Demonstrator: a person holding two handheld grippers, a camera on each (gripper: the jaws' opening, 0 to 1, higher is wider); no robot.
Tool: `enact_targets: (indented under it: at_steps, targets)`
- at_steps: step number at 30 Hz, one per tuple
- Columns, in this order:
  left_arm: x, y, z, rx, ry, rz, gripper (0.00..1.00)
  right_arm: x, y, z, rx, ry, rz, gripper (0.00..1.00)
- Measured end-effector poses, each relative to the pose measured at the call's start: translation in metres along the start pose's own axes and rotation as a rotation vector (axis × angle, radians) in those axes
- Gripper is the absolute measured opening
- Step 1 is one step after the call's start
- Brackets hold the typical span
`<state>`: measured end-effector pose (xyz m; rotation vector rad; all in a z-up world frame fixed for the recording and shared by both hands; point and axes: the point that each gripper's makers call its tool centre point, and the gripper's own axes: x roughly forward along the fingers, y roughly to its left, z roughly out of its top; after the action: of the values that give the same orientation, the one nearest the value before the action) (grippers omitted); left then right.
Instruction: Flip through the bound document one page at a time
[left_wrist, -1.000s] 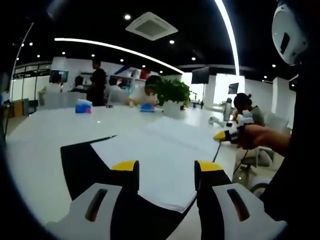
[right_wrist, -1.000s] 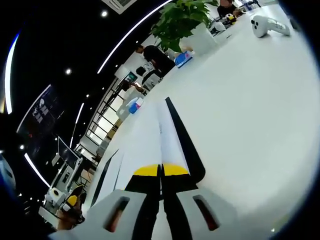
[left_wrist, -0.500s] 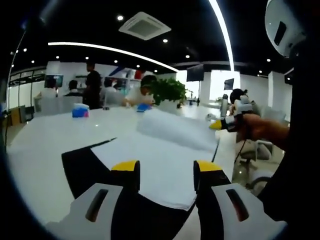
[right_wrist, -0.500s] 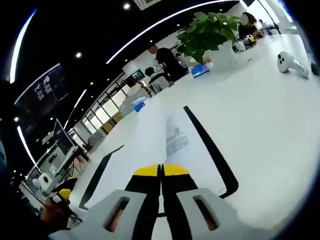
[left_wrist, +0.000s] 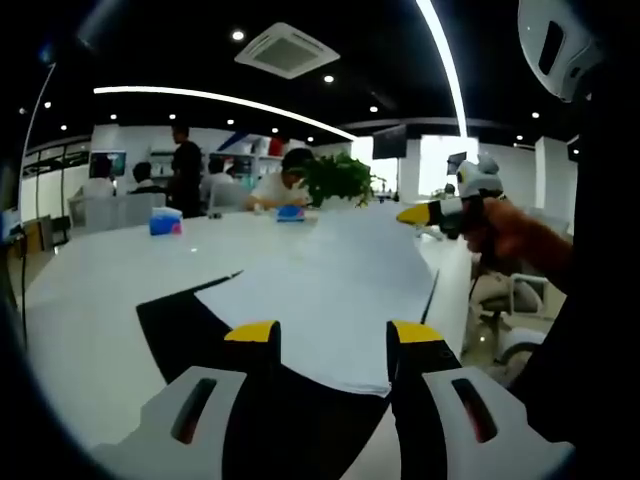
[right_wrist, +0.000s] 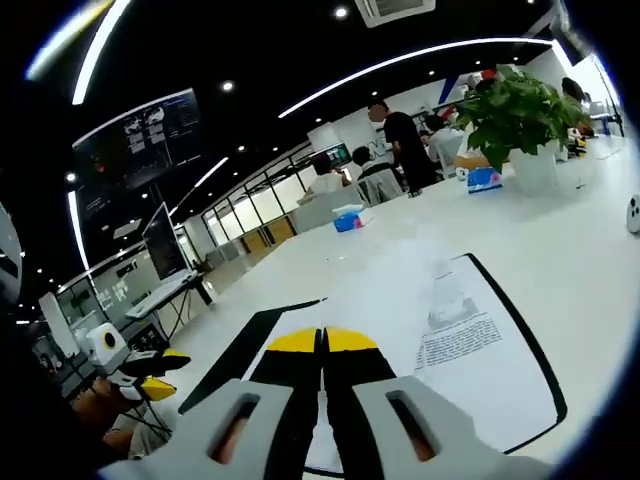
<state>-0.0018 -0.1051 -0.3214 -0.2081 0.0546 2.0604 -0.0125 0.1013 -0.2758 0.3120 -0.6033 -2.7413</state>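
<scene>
In the left gripper view, the left gripper (left_wrist: 328, 335) hangs low over the near edge of the bound document (left_wrist: 320, 300), its yellow-tipped jaws spread with nothing between them. The document lies open on a white table (left_wrist: 90, 300), its black cover (left_wrist: 185, 325) showing at the left. A white page (left_wrist: 375, 245) is lifted at the right, its far corner pinched by the right gripper (left_wrist: 415, 213), held in a hand (left_wrist: 515, 235). Far across the table stand a blue tissue box (left_wrist: 166, 221) and a potted plant (left_wrist: 338, 180), with people seated behind.

In the right gripper view, the right gripper (right_wrist: 322, 342) has its jaws pressed together on the raised page (right_wrist: 350, 290). A printed sheet (right_wrist: 470, 340) lies flat at the right, edged in black. The left gripper (right_wrist: 150, 372) shows at near left. The plant (right_wrist: 515, 115) and a tissue box (right_wrist: 350, 218) stand far off.
</scene>
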Motion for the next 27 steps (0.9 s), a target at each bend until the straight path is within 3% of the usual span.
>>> enact_targets:
  at_steps: [10,15,22,27]
  targets:
    - [-0.020,0.008,-0.008,-0.022,-0.001,0.002,0.44,0.042,0.055,-0.027,-0.060,0.058,0.120,0.02]
    - [-0.029,0.011,-0.011,-0.032,-0.002,0.010,0.44,0.060,0.078,-0.051,-0.106,0.116,0.154,0.02]
    - [-0.037,0.014,-0.014,-0.039,0.008,0.016,0.44,0.076,0.086,-0.087,-0.206,0.209,0.146,0.02]
    - [-0.042,0.018,-0.021,-0.042,0.025,0.021,0.43,0.084,0.084,-0.110,-0.203,0.260,0.143,0.02]
